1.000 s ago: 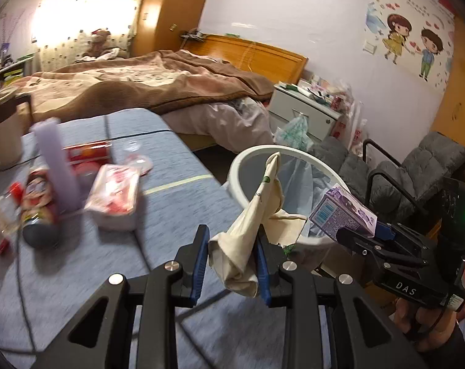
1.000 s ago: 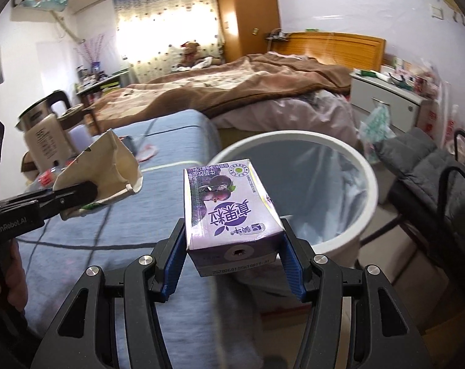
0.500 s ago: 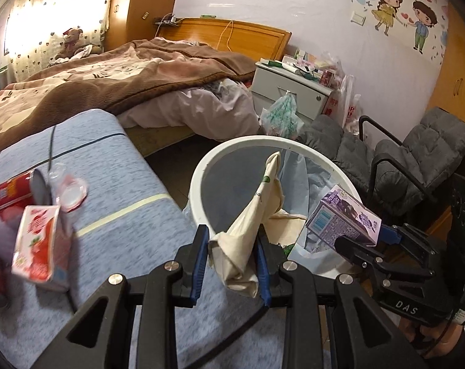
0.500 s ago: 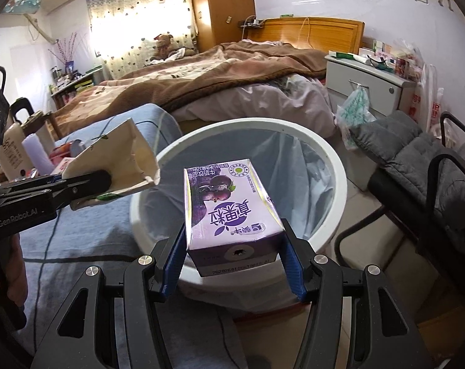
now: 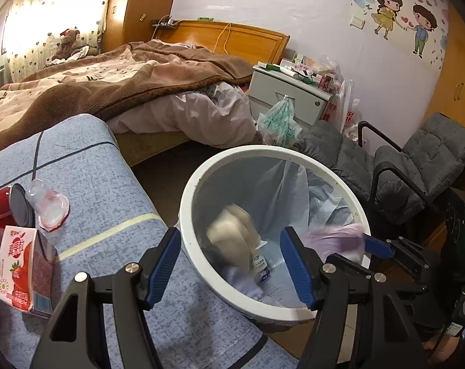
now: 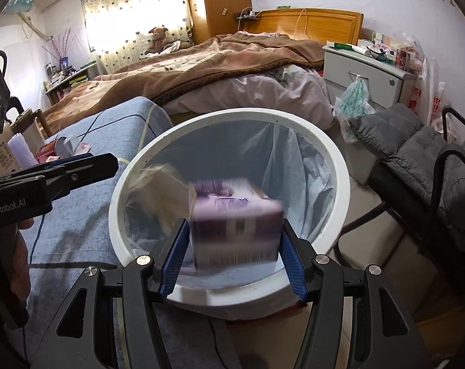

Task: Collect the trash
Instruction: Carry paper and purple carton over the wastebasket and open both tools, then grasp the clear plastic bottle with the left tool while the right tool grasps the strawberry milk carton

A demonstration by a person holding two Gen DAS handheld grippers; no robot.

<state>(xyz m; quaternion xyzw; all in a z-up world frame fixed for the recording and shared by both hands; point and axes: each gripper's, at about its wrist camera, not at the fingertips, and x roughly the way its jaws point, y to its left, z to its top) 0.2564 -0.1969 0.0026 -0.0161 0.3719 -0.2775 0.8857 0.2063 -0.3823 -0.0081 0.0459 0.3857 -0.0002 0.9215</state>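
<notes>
Two grippers over the white bin [image 5: 187, 212] beside the blue-covered surface [image 5: 109, 203]! Left gripper [image 5: 230, 266]: jaws opening, nothing between them, and the crumpled beige wrapper [image 5: 232, 230] is a blur inside the bin. Right gripper [image 6: 229, 258]: jaws apart, purple carton [image 6: 235, 218] blurred between the pads above the bin mouth; contact unclear. Red strawberry carton [image 5: 17, 270] waits on the surface.

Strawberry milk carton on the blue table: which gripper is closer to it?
Left. The left gripper, jaws opening and empty, is just right of the strawberry milk carton; the right gripper is beyond it, over the bin.
</notes>
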